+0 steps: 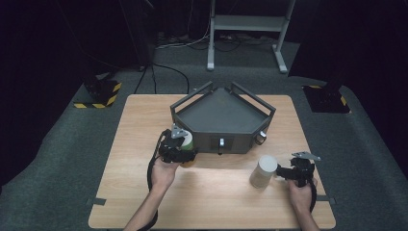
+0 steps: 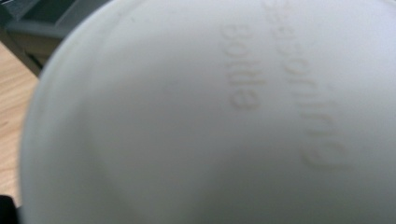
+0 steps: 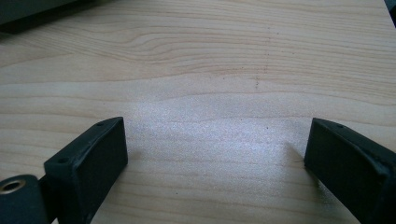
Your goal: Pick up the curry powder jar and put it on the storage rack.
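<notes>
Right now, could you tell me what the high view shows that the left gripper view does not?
High view: the left gripper shut on a white bottle by the dark tray, a second white bottle standing near the open right gripper, and the floor beyond.
Left gripper view: the held bottle close up, blurred, with raised lettering that includes "Bottle".
Both: the held bottle, the wooden table and a part of the tray.

I count two bottles: one white bottle with a green band (image 1: 186,140) in front of the tray's left corner, and one plain white bottle (image 1: 263,171) standing on the bench (image 1: 211,202). There is one dark grey tray (image 1: 219,115) on that bench, and I have two grippers, the left gripper (image 1: 179,153) and the right gripper (image 1: 285,174), each with two jaws
</notes>
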Demonstrator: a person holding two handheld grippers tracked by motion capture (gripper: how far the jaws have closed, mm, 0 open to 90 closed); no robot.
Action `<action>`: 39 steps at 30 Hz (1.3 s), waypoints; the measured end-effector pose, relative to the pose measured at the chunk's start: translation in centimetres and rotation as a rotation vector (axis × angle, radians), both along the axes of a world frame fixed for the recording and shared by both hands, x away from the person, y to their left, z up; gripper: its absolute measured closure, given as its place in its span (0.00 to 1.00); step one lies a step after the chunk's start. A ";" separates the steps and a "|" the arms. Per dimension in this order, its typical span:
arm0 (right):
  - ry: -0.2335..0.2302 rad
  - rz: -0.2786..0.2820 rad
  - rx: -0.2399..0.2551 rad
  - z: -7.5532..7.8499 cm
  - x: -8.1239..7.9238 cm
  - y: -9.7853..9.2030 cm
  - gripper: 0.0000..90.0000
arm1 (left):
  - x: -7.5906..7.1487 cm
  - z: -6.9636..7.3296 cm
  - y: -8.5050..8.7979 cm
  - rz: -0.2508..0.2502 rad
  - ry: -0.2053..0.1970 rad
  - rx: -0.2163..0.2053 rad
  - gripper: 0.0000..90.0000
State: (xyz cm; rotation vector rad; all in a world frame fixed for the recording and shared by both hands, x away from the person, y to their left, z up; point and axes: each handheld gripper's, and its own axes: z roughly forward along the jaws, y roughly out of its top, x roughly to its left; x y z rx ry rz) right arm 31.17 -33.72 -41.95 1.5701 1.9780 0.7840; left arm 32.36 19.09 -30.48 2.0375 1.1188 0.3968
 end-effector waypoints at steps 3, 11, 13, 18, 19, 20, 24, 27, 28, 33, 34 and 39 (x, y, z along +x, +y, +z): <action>0.000 0.000 0.000 0.0 0.0 0.0 0.06 | 0.4 1.1 -0.2 -0.018 0.003 -0.001 0.37; -0.001 0.001 0.001 0.0 0.0 0.0 0.06 | 1.8 3.5 -0.7 -0.038 0.001 -0.018 0.37; -0.001 0.001 0.000 0.0 0.0 0.0 0.06 | 2.1 4.1 -0.9 -0.038 -0.003 -0.020 0.37; -0.001 0.001 0.001 0.0 0.0 0.0 0.06 | 2.8 5.3 -1.3 -0.030 -0.018 -0.027 0.37; -0.001 0.002 0.001 0.0 0.0 0.0 0.06 | 2.9 5.6 -1.4 -0.026 -0.023 -0.029 0.37; -0.001 0.002 0.001 0.0 0.0 0.0 0.06 | 3.1 5.8 -1.5 -0.024 -0.027 -0.032 0.37; -0.001 0.002 0.001 0.0 0.0 0.0 0.06 | 4.0 6.9 -1.9 -0.015 -0.033 -0.034 0.37; -0.001 0.002 0.000 0.0 0.0 0.0 0.06 | 4.9 7.5 -2.2 -0.004 -0.029 -0.034 0.38; -0.001 0.002 0.000 0.0 0.0 0.0 0.06 | 5.4 7.8 -2.5 0.001 -0.028 -0.029 0.38; -0.001 0.002 0.000 0.0 0.0 0.0 0.06 | 6.8 8.5 -3.5 0.014 -0.021 -0.012 0.38; -0.001 0.002 0.000 0.0 0.0 0.0 0.06 | 7.1 8.6 -3.7 0.018 -0.020 -0.012 0.38; -0.001 0.002 0.000 0.0 0.0 0.0 0.06 | 8.5 8.5 -5.1 0.045 -0.021 0.010 0.38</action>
